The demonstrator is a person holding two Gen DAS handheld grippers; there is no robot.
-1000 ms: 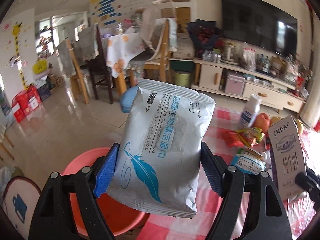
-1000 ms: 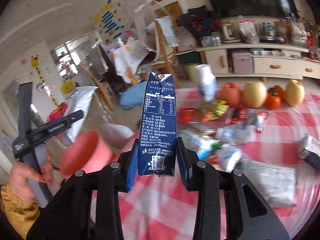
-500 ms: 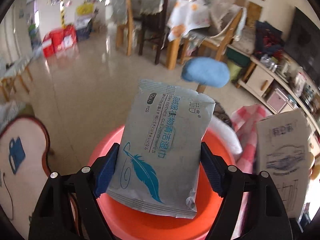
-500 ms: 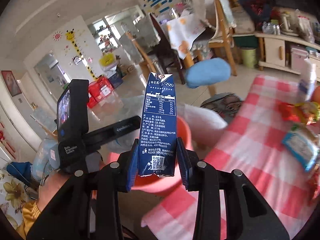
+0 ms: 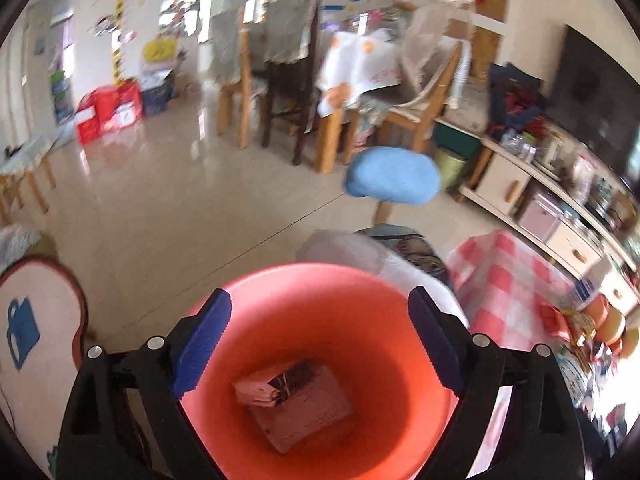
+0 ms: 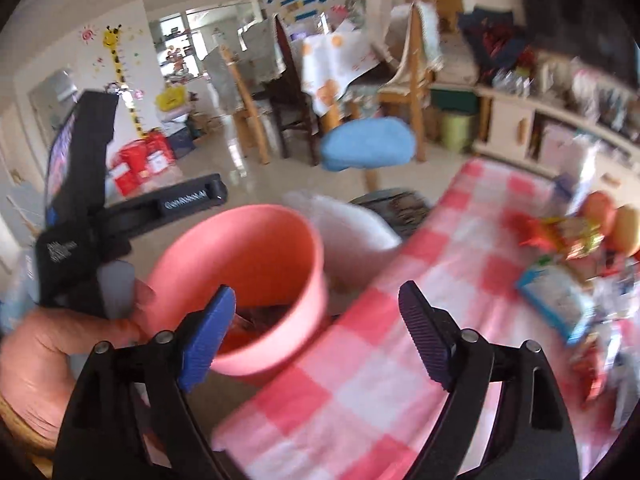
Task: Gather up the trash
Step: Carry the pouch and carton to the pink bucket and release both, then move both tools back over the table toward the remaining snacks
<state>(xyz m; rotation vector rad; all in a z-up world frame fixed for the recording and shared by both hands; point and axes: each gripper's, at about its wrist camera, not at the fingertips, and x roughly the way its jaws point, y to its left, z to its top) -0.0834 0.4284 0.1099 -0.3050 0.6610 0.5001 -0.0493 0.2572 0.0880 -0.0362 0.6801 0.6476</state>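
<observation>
Both tools are opening wide with nothing between them: left tool (image 5: 316, 342) over the bucket (image 5: 320, 280), right tool (image 6: 316, 326) nearer the wrappers (image 6: 556, 296) on the counter (image 6: 360, 380), beyond the bucket

Packets (image 6: 560, 248) on the checked cloth (far right) blur beyond telling

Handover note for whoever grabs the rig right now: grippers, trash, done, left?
Left gripper: jaws opening, nothing between them, over the pink bin.
Right gripper: jaws opening, nothing between them, by the bin's rim, above the checked tablecloth.
Done: a pale packet lies at the bin's bottom.
Left: snack wrappers and a blue-edged packet remain on the table.
</observation>
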